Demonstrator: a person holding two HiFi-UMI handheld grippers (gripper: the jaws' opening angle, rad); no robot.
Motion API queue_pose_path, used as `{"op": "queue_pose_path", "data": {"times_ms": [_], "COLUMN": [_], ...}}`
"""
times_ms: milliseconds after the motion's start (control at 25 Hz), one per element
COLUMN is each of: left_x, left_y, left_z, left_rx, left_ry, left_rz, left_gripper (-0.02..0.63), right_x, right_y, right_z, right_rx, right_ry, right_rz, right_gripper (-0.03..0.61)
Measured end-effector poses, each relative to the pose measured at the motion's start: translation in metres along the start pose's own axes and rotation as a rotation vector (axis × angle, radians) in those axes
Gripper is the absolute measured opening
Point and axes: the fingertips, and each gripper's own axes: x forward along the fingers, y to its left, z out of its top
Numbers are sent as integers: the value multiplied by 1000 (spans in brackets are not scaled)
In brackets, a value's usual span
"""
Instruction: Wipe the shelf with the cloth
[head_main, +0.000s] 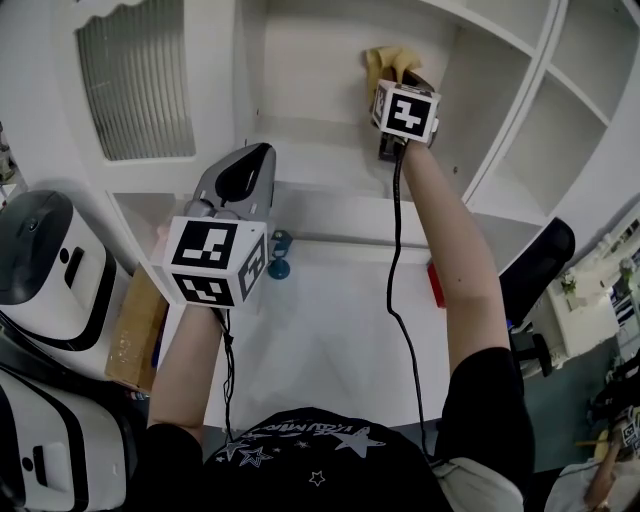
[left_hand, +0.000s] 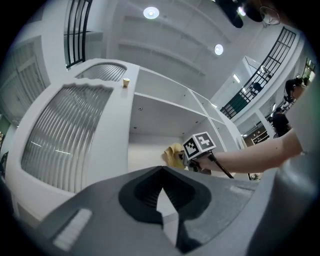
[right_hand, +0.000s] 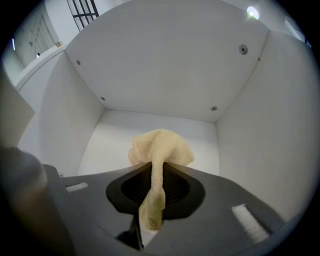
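Wiping: cloth (right_hand: 161, 147) up inside the shelf (right_hand: 125, 132) bay.
The right tool (right_hand: 152, 180) clamps its bunched middle; it looks soft, light and floppy, so a mid-fold grip suits. The left tool (left_hand: 160, 172) is closed, empty.

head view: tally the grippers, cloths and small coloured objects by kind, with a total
grippers: 2 (left gripper, right gripper)
yellow cloth: 1
blue object: 1
red object: 1
total: 5
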Motion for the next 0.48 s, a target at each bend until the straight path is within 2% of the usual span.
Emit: {"op": "queue_pose_path", "data": {"times_ms": [240, 480], "left_x": [-13, -26], "left_y": [18, 33], "left_z": [9, 8], "left_rx": [8, 5], "left_ry": [-22, -15], "left_rz": [61, 100], "left_gripper": [0, 0], "right_x": [2, 4], "right_y": [67, 140], "right_z": [14, 13], "right_rx": [1, -58], "right_ry": [-35, -14], "right_rz": [150, 346], "right_gripper": [74, 75]}}
